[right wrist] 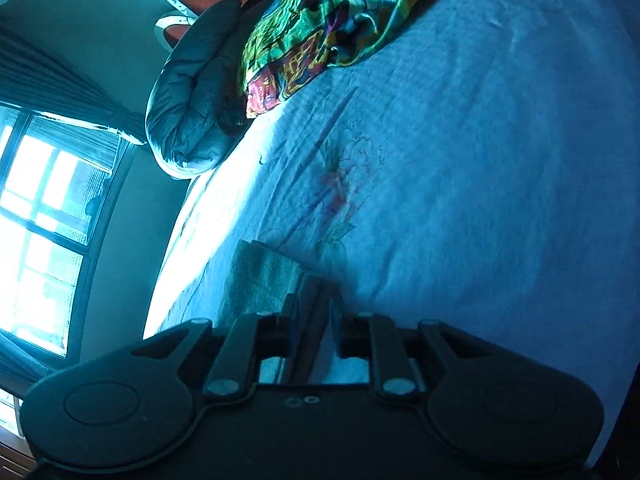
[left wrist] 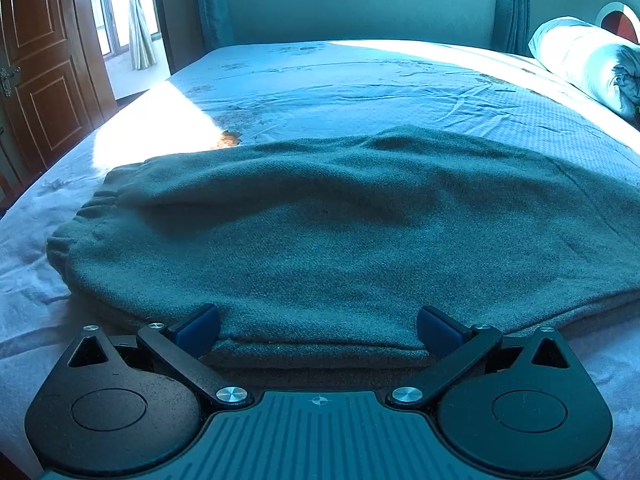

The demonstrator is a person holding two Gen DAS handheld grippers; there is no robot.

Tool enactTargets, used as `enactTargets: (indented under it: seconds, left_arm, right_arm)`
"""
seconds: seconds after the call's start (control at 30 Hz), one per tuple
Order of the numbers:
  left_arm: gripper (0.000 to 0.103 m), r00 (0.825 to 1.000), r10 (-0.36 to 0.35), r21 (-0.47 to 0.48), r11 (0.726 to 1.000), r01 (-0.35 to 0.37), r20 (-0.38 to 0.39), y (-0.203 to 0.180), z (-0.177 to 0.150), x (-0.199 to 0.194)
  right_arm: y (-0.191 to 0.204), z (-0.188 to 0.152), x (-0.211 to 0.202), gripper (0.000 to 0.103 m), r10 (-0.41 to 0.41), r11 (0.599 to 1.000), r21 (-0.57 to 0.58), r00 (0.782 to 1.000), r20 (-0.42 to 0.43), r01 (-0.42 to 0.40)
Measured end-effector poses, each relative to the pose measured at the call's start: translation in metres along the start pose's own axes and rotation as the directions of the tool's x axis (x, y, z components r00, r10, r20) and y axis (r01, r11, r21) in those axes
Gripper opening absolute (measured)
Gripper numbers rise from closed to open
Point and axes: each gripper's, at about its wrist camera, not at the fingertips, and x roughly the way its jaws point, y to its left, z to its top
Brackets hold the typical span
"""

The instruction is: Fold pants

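- Fingers on my left gripper [left wrist: 318,328] stand wide apart, blue pads [left wrist: 198,330] on either side of the near folded edge of the pants [left wrist: 304,232]; the cloth edge lies between them, and neither pad is pressing it.
- On the right wrist view, my right gripper [right wrist: 314,320] has its fingers drawn close together, pinching several stacked layers of the pants [right wrist: 268,276] between them. I can see the fabric edges running back through the gap toward the camera.
- From the left wrist view, I see the pants spread across the bed [left wrist: 360,80] as a broad, grey-green, fuzzy slab, already doubled over, with a gathered elastic cuff [left wrist: 100,200] at the left end.
- That garment lies flat on the pale patterned bedsheet, close to the near edge of the mattress, just in front of my left gripper.
- A bright patch of sunlight [left wrist: 160,128] falls on the sheet beyond the left end of the pants.
- A rolled pale duvet [left wrist: 584,60] sits at the far right of the bed, well apart from the pants.
- In the right wrist view, which is tilted sideways, a grey pillow [right wrist: 192,92] and a colourful printed cloth [right wrist: 328,16] lie at the far end of the bed.
- A wooden door [left wrist: 44,64] stands to the left of the bed, and a window [right wrist: 40,216] with dark curtains lets in strong light.
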Motion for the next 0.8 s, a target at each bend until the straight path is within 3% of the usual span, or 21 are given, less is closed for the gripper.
enactTargets:
  seconds: [0.1, 0.17, 0.2, 0.23, 0.27, 0.4, 0.43, 0.5, 0.6, 0.67, 0.73, 0.8]
  left_arm:
    - [0.103, 1.0, 0.003, 0.001, 1.0, -0.003, -0.003, -0.001, 0.001, 0.0]
    - [0.103, 1.0, 0.002, 0.001, 1.0, -0.002, -0.004, -0.001, 0.0, 0.0]
    - [0.103, 1.0, 0.002, 0.003, 1.0, -0.002, -0.005, -0.001, 0.001, 0.001]
    - [0.103, 1.0, 0.001, 0.005, 1.0, -0.001, -0.007, -0.001, 0.001, 0.001]
    - [0.103, 1.0, 0.001, 0.006, 1.0, -0.001, -0.01, -0.001, 0.001, 0.002]
    - [0.103, 1.0, -0.005, -0.009, 1.0, 0.006, 0.02, 0.001, 0.002, -0.004]
    - [0.103, 1.0, -0.005, -0.007, 1.0, 0.005, 0.013, 0.001, 0.001, -0.002]
    - [0.103, 1.0, -0.007, 0.01, 1.0, 0.007, 0.005, -0.001, 0.0, 0.001]
    - [0.103, 1.0, -0.019, 0.02, 1.0, 0.019, -0.005, 0.0, 0.001, 0.003]
    - [0.103, 1.0, -0.03, 0.019, 0.999, 0.03, -0.007, 0.004, 0.002, 0.0]
    - [0.103, 0.999, -0.032, 0.012, 0.999, 0.032, 0.005, 0.008, 0.001, -0.003]
    - [0.103, 0.999, -0.027, -0.014, 1.0, 0.027, 0.02, 0.012, 0.0, -0.005]
  right_arm:
    - [-0.006, 0.001, 0.012, 0.014, 0.027, 0.999, 0.031, 0.999, -0.018, -0.026]
    - [-0.001, 0.002, 0.024, 0.024, 0.038, 0.999, 0.013, 0.999, -0.034, -0.037]
    - [0.004, 0.002, 0.029, 0.023, 0.017, 1.0, -0.012, 0.999, -0.038, -0.018]
    - [0.012, 0.001, 0.033, 0.009, -0.006, 0.998, -0.056, 0.999, -0.039, 0.004]
    - [0.022, 0.002, 0.035, 0.007, -0.021, 0.994, -0.109, 0.999, -0.042, 0.016]
    - [0.07, 0.012, -0.001, 0.006, 0.147, 0.959, -0.249, 0.989, 0.021, -0.137]
    - [0.075, 0.013, -0.005, 0.006, 0.156, 0.95, -0.277, 0.987, 0.029, -0.142]
    - [0.07, 0.014, 0.005, 0.006, 0.088, 0.944, -0.321, 0.996, 0.028, -0.074]
    - [0.027, 0.011, 0.043, 0.008, -0.084, 0.975, -0.209, 0.994, -0.064, 0.069]
    - [0.024, 0.006, 0.033, 0.014, -0.076, 0.979, -0.19, 0.997, -0.034, 0.068]
    - [0.044, -0.011, 0.005, 0.018, -0.112, 0.958, -0.259, 0.992, 0.06, 0.123]
    - [0.059, -0.033, -0.007, 0.016, -0.033, 0.953, -0.3, 0.999, 0.002, 0.032]
